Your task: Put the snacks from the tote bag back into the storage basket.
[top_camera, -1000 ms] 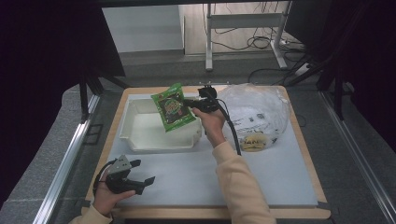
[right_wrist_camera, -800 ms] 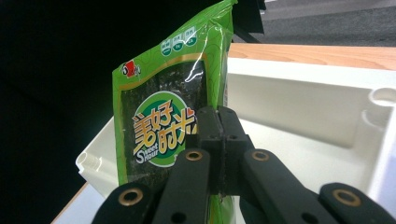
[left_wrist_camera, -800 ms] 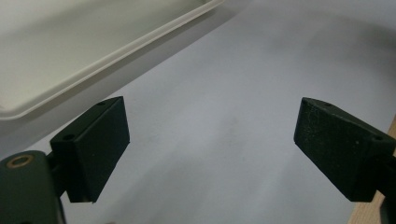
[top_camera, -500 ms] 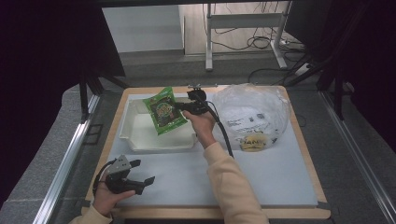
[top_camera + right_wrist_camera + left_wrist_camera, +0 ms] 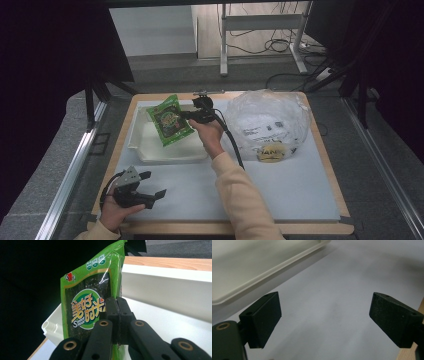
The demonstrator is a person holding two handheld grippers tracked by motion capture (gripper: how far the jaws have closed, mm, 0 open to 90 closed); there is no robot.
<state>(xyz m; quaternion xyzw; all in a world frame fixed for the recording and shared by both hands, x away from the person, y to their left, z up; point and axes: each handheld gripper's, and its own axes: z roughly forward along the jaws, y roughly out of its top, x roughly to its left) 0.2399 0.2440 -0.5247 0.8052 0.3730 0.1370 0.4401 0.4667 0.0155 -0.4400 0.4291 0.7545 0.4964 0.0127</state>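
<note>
- Wooden-edged table [image 5: 320, 227] with a pale grey mat [image 5: 290, 185] on top; dark surround, and floor with cables beyond the far edge.
- Green snack packet [image 5: 170, 120] is held up over the white tray [image 5: 150, 152], at the far-left part of the table; it's tilted, with its printed face toward the high view.
- In the right gripper view the packet [image 5: 90, 307] stands upright, Chinese lettering and a "Sweet Hour" logo readable, tray wall [image 5: 170, 287] behind it.
- Right gripper [image 5: 192, 115] has its jaws pinched tight on the packet's right edge; the hand reaches in from the near side over the tray.
- Left gripper [image 5: 155, 185] rests on the mat at near left, jaws spread wide with nothing between them; only bare mat shows between the pads [image 5: 265, 312].
- Tray corner [image 5: 242, 275] sits just beyond the left gripper.
- Clear crumpled plastic bag [image 5: 267, 122] lies right of the tray, something yellow inside it near its front edge.
</note>
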